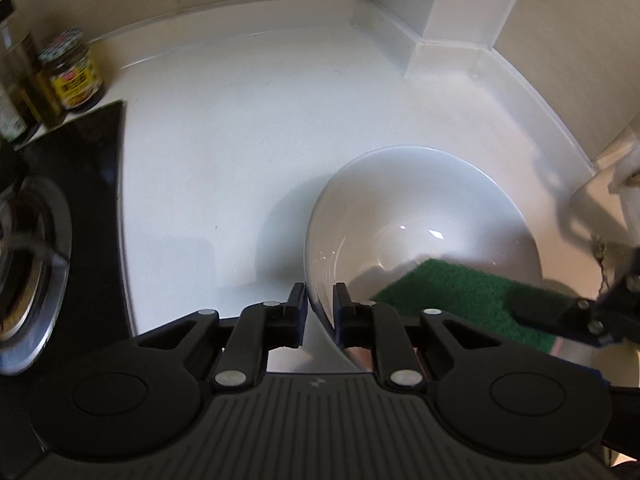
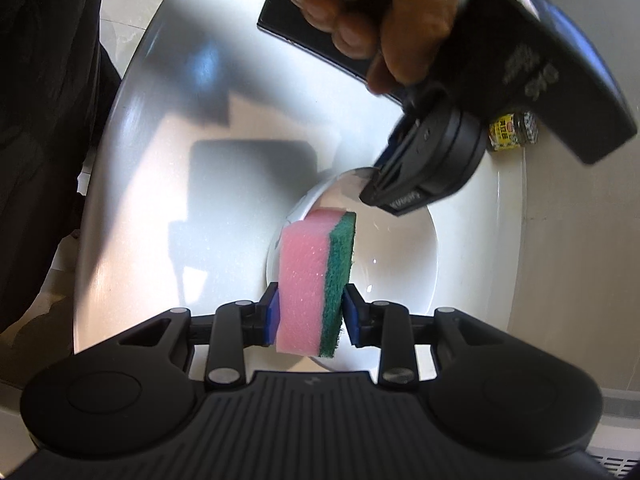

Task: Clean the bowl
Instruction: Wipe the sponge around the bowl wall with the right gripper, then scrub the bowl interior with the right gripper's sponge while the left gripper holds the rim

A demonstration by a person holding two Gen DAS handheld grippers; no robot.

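Left tongs [image 1: 320,300] straddling white bowl [image 1: 420,216] rim at nine o'clock, grip unclear. Bowl on white surface [image 1: 240,120]. Right tongs [image 2: 308,312] clenched on sponge [image 2: 316,280] at four o'clock. Scrubbing apparently just starting; bowl looks clean.

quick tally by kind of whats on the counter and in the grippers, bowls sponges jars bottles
bowl: 1, white, its rim between the left gripper jaws
sponge: 1, pink with a green scrub side, in the right gripper
jar: 1, yellow label
bottles: at least 2, at the picture's edge, hard to separate
total: at least 5
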